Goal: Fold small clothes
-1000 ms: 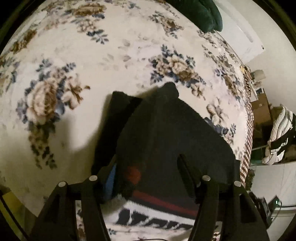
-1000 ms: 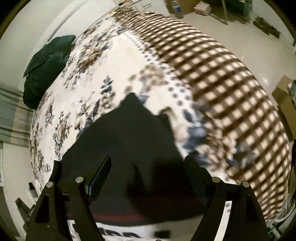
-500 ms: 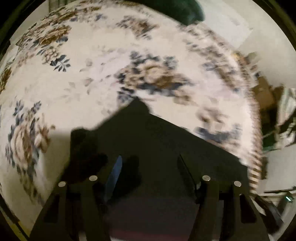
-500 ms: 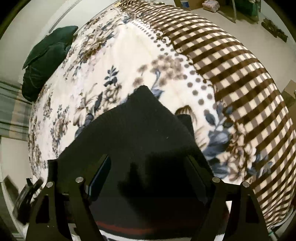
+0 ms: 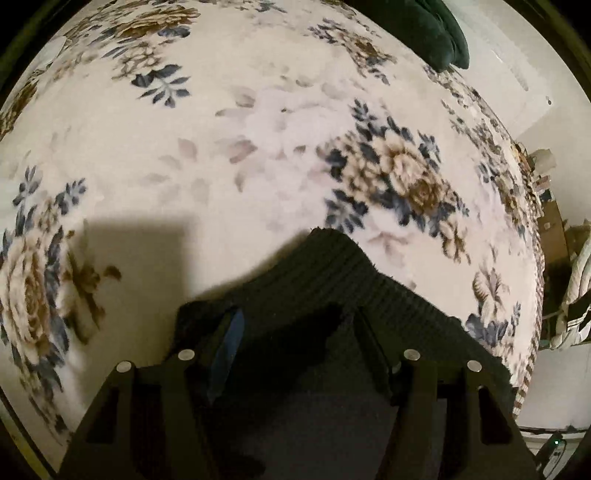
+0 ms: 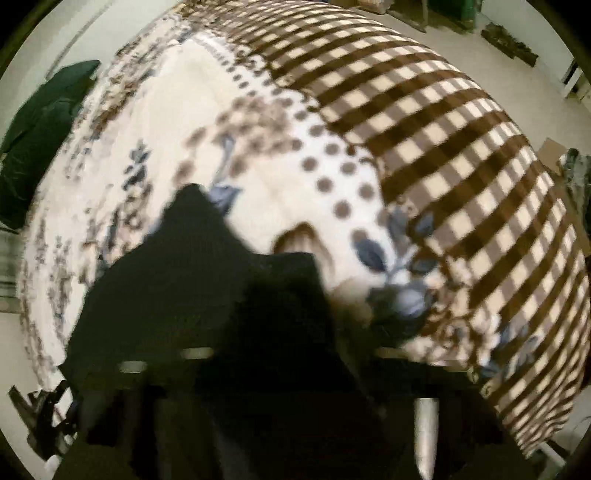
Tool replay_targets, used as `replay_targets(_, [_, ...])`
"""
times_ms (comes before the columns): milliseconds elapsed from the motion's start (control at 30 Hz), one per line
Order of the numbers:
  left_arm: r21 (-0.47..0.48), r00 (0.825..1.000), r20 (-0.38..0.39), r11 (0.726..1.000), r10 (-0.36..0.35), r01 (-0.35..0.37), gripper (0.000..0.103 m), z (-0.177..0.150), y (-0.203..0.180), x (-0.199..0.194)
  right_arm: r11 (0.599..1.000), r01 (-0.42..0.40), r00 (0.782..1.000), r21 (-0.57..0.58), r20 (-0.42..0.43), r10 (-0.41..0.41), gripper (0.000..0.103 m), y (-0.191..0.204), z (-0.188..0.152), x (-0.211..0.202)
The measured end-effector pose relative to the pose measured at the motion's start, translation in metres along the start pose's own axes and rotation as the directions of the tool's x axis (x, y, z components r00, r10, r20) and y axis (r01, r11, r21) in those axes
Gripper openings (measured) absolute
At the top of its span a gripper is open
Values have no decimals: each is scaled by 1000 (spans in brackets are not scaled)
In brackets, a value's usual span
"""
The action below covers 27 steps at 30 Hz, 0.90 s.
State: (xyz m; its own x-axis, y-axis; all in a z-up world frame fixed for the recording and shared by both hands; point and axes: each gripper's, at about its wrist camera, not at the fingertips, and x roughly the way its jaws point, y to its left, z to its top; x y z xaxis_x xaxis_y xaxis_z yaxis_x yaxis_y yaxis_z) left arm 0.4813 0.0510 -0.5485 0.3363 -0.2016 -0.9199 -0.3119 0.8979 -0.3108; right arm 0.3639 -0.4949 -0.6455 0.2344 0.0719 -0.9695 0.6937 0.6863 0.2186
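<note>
Floral bedding (image 5: pixel 258 122) covers the bed, and the dark knit garment (image 5: pixel 332 280) lies flat on it. Left hand-held gripper (image 5: pixel 295 332) hangs half-wide directly above that garment. Right hand-held gripper (image 6: pixel 295 354) is closing; blur hides any pinch. Garment's pointed corner lies beyond both.

A black ribbed garment (image 5: pixel 332 280) lies on a cream blanket (image 5: pixel 229 155) printed with blue-and-brown flowers; its edge carries brown dots and brown-cream checks (image 6: pixel 443 122). A dark green cushion (image 5: pixel 432 29) sits at the far edge.
</note>
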Motion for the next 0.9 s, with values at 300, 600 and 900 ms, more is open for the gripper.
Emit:
replay_targets(300, [16, 1000, 9, 1000, 23, -24, 60, 20, 2, -5, 999, -27, 1000, -18, 12, 28, 37, -2, -5, -17])
replay_targets(600, [308, 1000, 2, 951, 16, -16, 85, -93, -58, -85, 946, -253, 967, 204, 72, 243, 102, -100, -120, -93])
replay_targets(900, [392, 972, -181, 918, 147, -66, 87, -195, -69, -30, 724, -526, 838, 445, 126, 531, 103, -134, -205, 8])
